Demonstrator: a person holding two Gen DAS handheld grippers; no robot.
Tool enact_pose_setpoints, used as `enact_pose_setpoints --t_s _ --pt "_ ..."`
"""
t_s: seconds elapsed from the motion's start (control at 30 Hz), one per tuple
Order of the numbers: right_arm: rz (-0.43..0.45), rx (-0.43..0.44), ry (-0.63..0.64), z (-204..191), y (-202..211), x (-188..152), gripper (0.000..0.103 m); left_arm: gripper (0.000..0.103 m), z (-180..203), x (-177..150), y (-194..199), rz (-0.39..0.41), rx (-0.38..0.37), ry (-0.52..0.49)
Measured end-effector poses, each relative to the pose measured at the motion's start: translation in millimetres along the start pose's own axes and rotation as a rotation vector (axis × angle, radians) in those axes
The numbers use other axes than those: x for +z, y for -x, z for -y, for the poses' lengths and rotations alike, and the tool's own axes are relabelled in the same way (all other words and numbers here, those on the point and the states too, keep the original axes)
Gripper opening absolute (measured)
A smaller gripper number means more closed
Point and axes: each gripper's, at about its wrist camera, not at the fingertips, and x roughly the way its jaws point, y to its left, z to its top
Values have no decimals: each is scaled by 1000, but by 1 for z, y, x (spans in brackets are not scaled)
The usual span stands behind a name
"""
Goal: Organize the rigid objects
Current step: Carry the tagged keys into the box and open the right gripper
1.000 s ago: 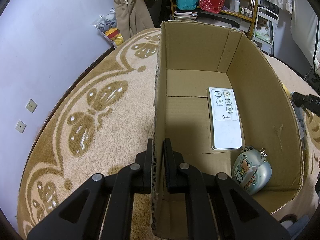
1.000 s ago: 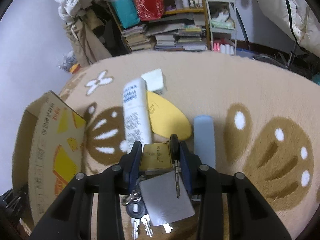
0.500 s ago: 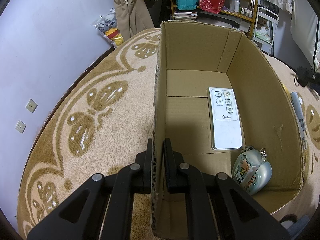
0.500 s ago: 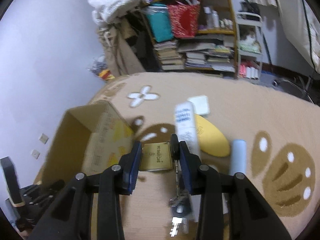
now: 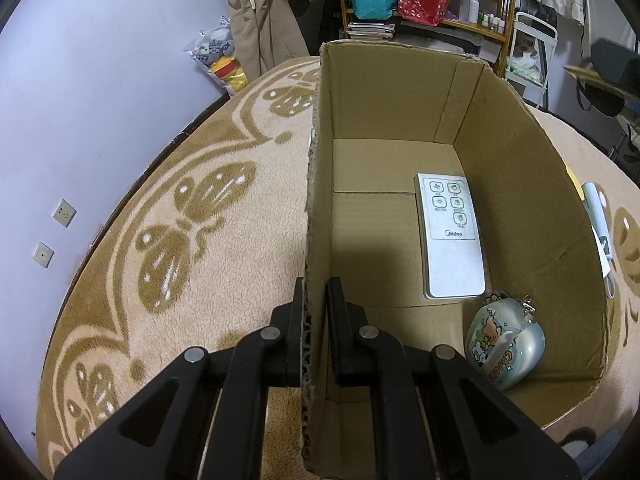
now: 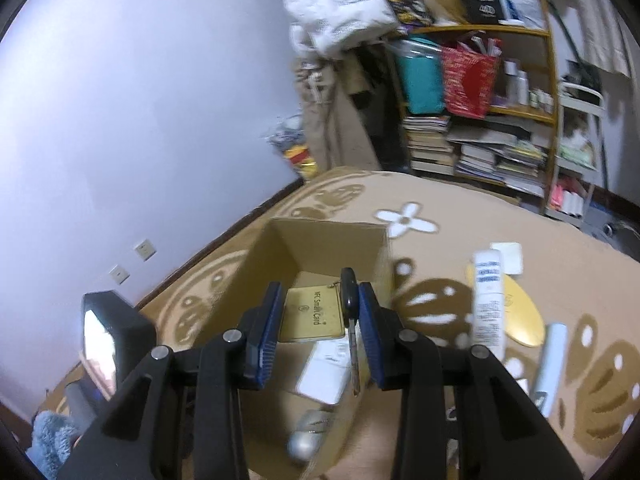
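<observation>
An open cardboard box [image 5: 520,184] stands on the patterned carpet. My left gripper [image 5: 316,308] is shut on its left wall, one finger on each side. Inside lie a white remote [image 5: 450,236] and a round pale-green ornament [image 5: 504,344]. In the right wrist view my right gripper [image 6: 318,312] is shut on a gold card with a black-headed key [image 6: 350,304] beside it. It hangs above the box [image 6: 328,240], and the remote [image 6: 328,372] shows below it. A dark blur at the upper right of the left wrist view is the right gripper [image 5: 612,68].
On the carpet right of the box lie a white tube [image 6: 486,304], a yellow oval piece [image 6: 520,312], a pale blue case [image 6: 552,360] and a white square [image 6: 508,256]. Shelves of books and bags [image 6: 472,80] line the far wall. A lilac wall stands to the left.
My right gripper has lifted the gold card and keys off the carpet and swung left until it hangs over the box. The left gripper and the box have stayed put.
</observation>
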Motion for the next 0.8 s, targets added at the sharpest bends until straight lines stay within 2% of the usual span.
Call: enact_pose_setpoints --t_s 0.13,0.43,0.57,0.8 --pt "-13 31 35 -13 -5 -6 40 9 0 0 0 0 0 -2" --pt "-94 18 54 -18 -26 -24 40 9 0 0 0 -1 0 1" --pt "-100 26 66 -19 -30 -29 40 9 -1 0 0 -2 1 1" --pt "-129 -21 75 -20 -38 -34 40 9 0 0 0 -2 1 2"
